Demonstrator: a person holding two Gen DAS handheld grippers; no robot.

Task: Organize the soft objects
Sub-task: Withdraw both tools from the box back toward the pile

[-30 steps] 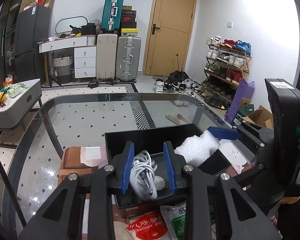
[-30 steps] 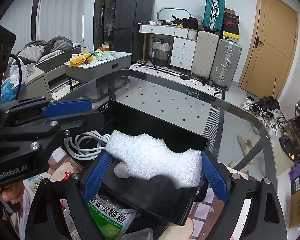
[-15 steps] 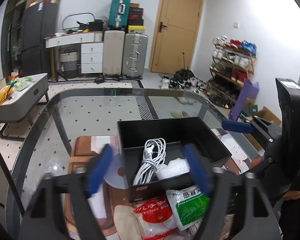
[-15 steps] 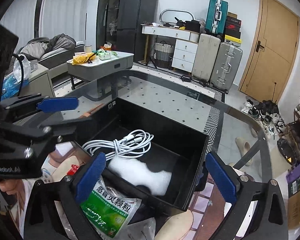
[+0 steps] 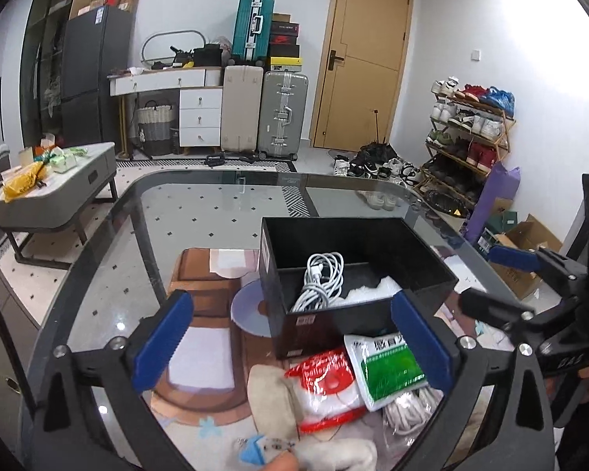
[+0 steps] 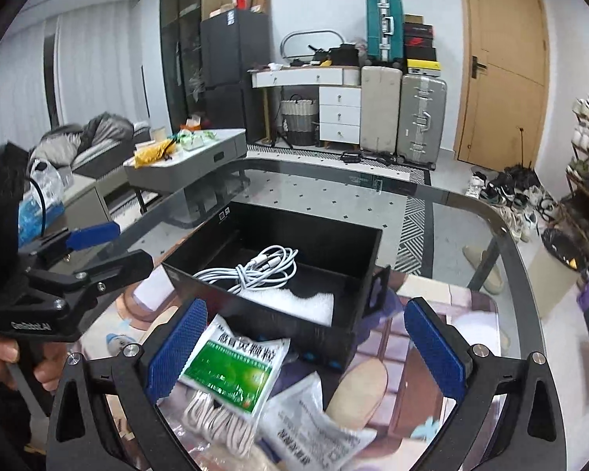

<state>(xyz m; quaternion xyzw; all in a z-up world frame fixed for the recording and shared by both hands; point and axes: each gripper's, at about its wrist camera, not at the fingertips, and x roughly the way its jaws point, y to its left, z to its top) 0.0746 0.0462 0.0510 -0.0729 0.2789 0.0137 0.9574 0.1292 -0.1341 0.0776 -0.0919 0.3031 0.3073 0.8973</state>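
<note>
A black box (image 5: 326, 320) stands on the glass table (image 5: 200, 212) with a coiled white cable (image 5: 322, 278) and a white foam piece (image 5: 373, 288) lying inside. My left gripper (image 5: 291, 300) is back from the box's near wall, its jaws opening with nothing gripped. In the right wrist view the box (image 6: 263, 310) holds the cable (image 6: 259, 267) and the foam (image 6: 298, 302). My right gripper (image 6: 306, 308) is open and empty before it. A green-white sachet (image 6: 235, 365), a white rope bundle (image 6: 220, 420) and a red-white packet (image 5: 330, 380) lie loose in front.
A beige soft piece (image 5: 271, 392) and a grey printed pouch (image 6: 310, 428) lie near the table's front edge. A shiny disc (image 5: 247, 306) sits left of the box. A person's hand (image 6: 4, 357) holds the left gripper (image 6: 114, 249). Bare glass stretches beyond the box.
The left gripper let go of the cable coil, now in the box, and drew back. The right gripper released the foam into the box and also pulled back toward the loose packets.
</note>
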